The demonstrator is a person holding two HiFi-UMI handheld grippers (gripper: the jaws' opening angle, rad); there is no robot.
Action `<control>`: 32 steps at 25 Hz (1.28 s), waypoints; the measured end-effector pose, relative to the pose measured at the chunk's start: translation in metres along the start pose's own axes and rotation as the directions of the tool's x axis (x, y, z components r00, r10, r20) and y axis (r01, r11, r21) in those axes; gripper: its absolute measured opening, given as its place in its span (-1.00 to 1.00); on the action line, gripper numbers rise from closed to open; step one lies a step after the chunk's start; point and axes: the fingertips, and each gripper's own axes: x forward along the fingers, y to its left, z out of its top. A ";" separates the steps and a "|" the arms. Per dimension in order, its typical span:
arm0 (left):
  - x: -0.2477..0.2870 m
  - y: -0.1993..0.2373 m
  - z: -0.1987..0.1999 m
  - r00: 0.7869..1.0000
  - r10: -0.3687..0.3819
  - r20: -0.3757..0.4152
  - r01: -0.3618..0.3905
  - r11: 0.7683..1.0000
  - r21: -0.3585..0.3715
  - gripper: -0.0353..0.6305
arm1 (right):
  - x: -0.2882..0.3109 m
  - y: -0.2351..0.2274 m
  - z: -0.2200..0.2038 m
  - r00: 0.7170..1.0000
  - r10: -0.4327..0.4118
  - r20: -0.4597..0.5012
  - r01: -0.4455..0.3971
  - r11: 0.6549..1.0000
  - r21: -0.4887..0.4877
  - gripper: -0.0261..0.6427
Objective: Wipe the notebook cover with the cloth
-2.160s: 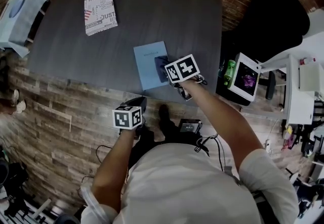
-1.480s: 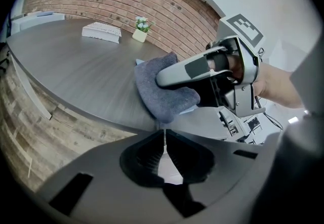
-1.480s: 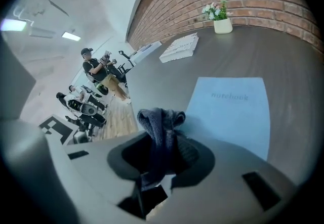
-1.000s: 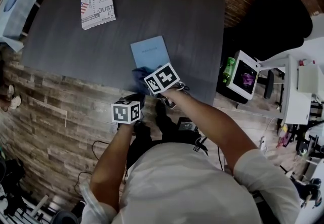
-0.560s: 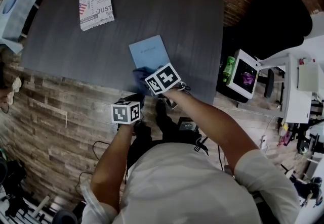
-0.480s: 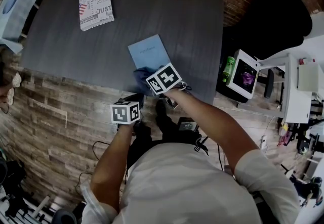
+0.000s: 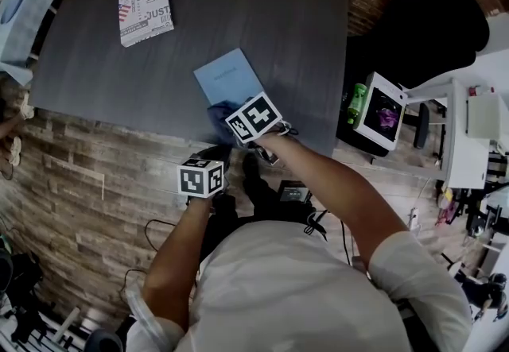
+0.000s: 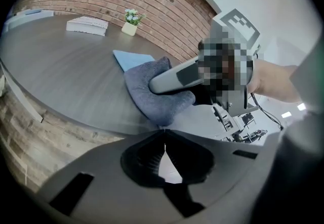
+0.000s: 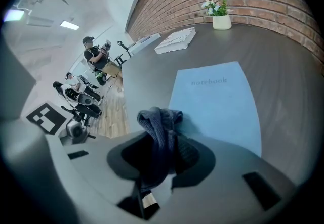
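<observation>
The cloth (image 9: 158,126) looks soft, light and floppy, likely to bunch rather than slide, so it is best pinched by a gathered fold. The right tongs (image 9: 164,141) do just that, jaws clamped on a dark wad that pokes out past their tips. The notebook (image 9: 217,109) is thin and flat, and probably light enough to skid on the table (image 7: 119,64). It lies just ahead of those tips, with the cloth at its near corner. The left tongs (image 8: 163,137) hang closed on nothing, off the table edge, behind the notebook.
</observation>
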 end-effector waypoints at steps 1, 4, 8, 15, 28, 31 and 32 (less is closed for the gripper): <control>0.002 -0.002 0.000 1.000 -0.007 0.002 0.007 1.000 0.003 -0.86 | 0.000 0.000 0.000 1.000 0.002 0.000 -0.002 1.000 0.000 -0.58; 0.005 -0.007 0.002 1.000 -0.024 0.008 0.023 1.000 0.018 -0.86 | -0.001 -0.001 0.000 1.000 0.006 0.001 -0.006 1.000 0.004 -0.58; 0.010 -0.007 0.003 1.000 -0.015 -0.004 0.015 1.000 0.026 -0.86 | 0.000 -0.001 -0.001 1.000 0.008 -0.005 -0.008 1.000 0.003 -0.58; 0.014 -0.006 -0.001 0.998 0.015 -0.063 -0.014 1.000 0.015 -0.87 | 0.001 -0.001 0.000 1.000 0.019 -0.004 -0.019 1.000 0.015 -0.58; 0.001 0.027 -0.042 0.980 0.126 -0.154 -0.139 0.987 -0.082 -0.85 | -0.006 -0.008 -0.003 0.999 0.050 0.007 -0.050 0.998 0.033 -0.58; 0.001 0.001 -0.019 0.997 0.060 -0.045 -0.062 0.997 -0.044 -0.86 | -0.004 -0.008 -0.004 0.998 0.064 0.004 -0.064 0.997 0.041 -0.58; 0.002 -0.007 -0.010 0.999 0.043 -0.011 -0.043 0.999 -0.024 -0.86 | -0.004 -0.008 -0.004 0.998 0.066 0.001 -0.066 0.997 0.039 -0.58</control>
